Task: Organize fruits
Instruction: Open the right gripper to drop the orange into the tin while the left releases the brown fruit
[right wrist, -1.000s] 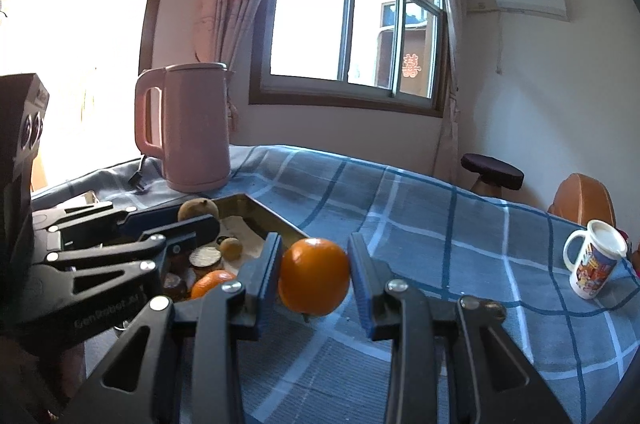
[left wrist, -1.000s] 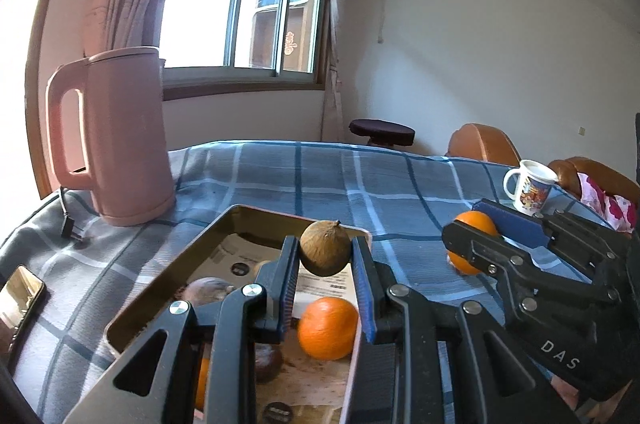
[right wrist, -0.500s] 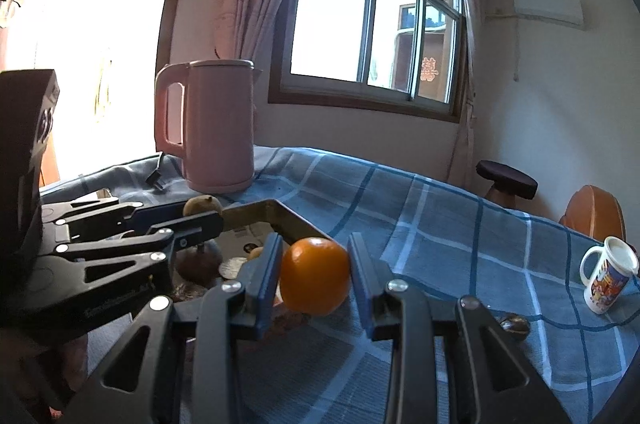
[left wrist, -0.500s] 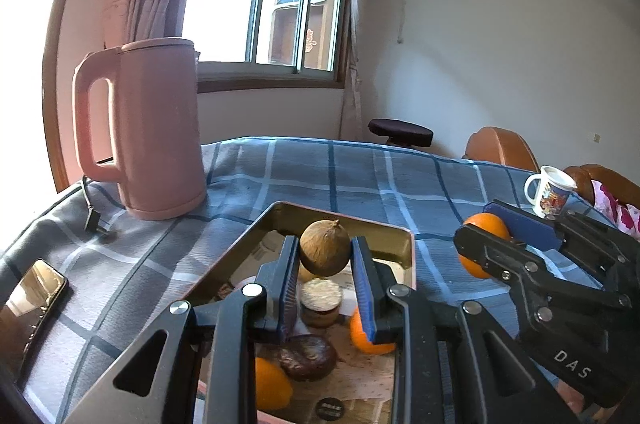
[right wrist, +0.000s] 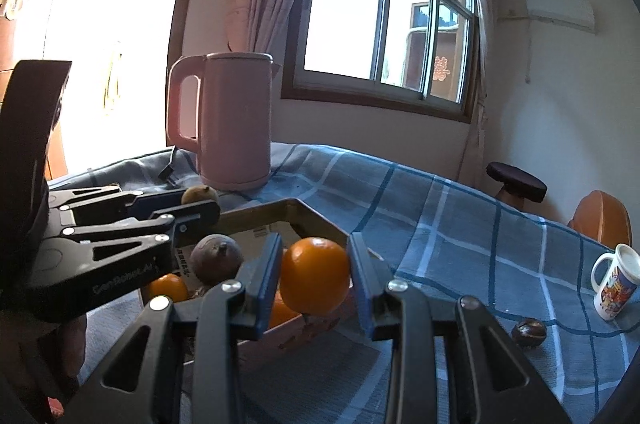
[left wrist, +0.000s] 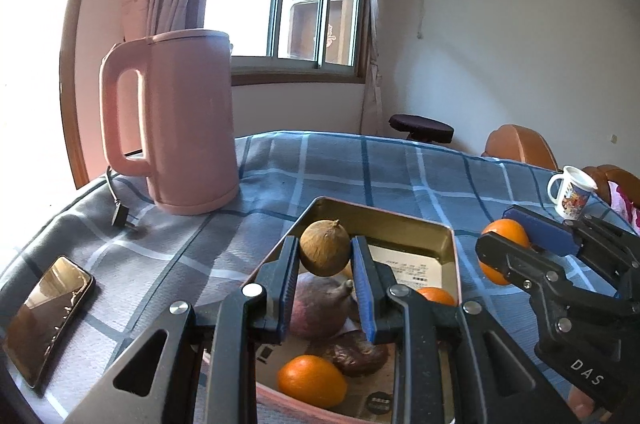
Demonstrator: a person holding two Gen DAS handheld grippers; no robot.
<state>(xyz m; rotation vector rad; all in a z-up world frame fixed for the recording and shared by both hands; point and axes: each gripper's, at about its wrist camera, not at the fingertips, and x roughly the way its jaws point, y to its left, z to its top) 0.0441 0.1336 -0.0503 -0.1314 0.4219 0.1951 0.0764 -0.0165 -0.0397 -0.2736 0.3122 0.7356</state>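
- The left gripper [left wrist: 325, 258] had its fingers clamped on a brown round fruit [left wrist: 325, 252] above the metal tray [left wrist: 420, 228].
- The right gripper [right wrist: 314, 278] gripped an orange [right wrist: 315, 276] by the tray's edge.

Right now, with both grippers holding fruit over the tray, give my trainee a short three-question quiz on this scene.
1. True or false: the left gripper is shut on an orange.
2. What does the right gripper hold? A) orange B) mug C) phone
3. Fill in: the pink kettle stands on the blue checked ____.

Key:
1. False: it grips a brown round fruit above the metal tray.
2. A: the orange.
3. Tablecloth.
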